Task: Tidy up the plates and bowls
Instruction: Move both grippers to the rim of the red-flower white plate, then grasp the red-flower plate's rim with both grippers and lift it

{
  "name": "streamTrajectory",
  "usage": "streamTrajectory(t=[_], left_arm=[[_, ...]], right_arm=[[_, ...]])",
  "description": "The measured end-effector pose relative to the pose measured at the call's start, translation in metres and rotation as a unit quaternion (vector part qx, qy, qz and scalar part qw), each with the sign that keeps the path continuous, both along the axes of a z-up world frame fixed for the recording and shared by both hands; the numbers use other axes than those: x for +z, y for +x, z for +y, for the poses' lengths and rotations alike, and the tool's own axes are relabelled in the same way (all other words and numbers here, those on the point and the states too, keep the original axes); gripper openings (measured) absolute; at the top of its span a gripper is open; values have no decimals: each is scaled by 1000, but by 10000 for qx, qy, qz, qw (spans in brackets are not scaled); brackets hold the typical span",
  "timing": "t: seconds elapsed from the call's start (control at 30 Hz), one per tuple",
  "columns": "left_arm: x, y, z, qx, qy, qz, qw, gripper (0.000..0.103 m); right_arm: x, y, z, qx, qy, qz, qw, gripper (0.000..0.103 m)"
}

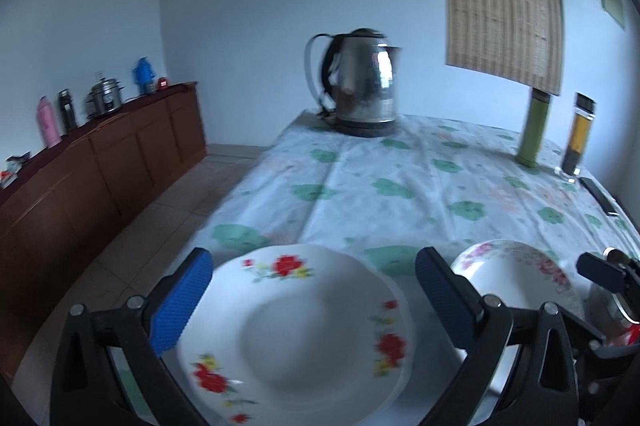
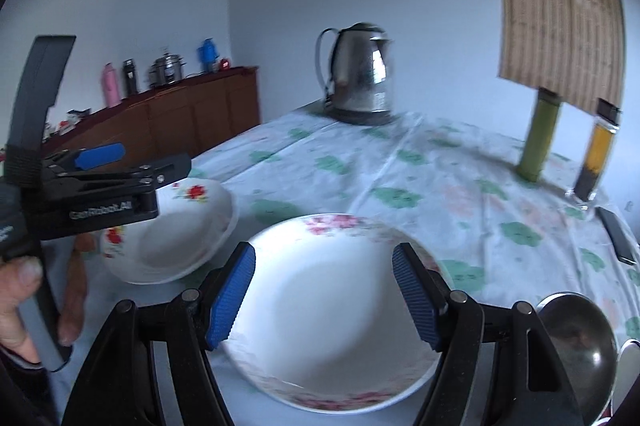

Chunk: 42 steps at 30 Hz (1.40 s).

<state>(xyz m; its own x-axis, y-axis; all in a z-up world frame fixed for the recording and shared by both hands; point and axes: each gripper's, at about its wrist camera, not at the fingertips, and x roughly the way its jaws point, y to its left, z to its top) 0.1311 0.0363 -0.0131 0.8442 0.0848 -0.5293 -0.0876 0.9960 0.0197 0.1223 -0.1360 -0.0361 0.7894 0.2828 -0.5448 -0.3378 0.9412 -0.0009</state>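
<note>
The red-flowered plate [image 1: 304, 330] is smearing with motion blur along its near rim, and the picture's lower edge is cutting that rim off. The pink-flowered plate [image 2: 340, 310] is losing its near edge behind the right gripper's black arms, its pattern blurring. A metal bowl [image 2: 580, 342] is running out of the right wrist view's corner.

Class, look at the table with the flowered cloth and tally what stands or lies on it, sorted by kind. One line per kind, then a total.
Flowered plates: 2 (red-flowered plate, pink-flowered plate)
Kettle: 1 (kettle)
Tall bottles: 2 (green flask, amber bottle)
Dark flat device: 1 (dark device)
Metal spoon or ladle: 1 (metal ladle)
Total: 7
</note>
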Motion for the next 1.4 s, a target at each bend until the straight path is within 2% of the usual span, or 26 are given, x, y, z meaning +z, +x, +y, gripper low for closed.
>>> streamTrajectory(t=[0.2, 0.4, 0.5, 0.67, 0.73, 0.97, 1.4], left_arm=[[-15, 4, 47, 519, -188, 247, 9982, 103], [-31, 7, 67, 644, -404, 460, 9960, 103], [-36, 8, 71, 644, -505, 552, 9951, 103], [-40, 10, 76, 665, -606, 601, 9941, 103], [-41, 10, 77, 657, -648, 645, 9936, 103], [-49, 16, 78, 564, -751, 869, 9918, 103], [-59, 22, 72, 482, -665, 1106, 9905, 103]], right_arm=[[3, 9, 31, 330, 172, 255, 9990, 73], [-5, 22, 72, 463, 19, 408, 9981, 70], [-15, 28, 88, 483, -153, 545, 9972, 63], [-24, 37, 103, 433, -420, 601, 9964, 63], [-26, 41, 105, 414, -463, 661, 9959, 57], [-35, 46, 111, 403, -578, 794, 9943, 57], [-46, 53, 124, 609, -791, 986, 9901, 55]])
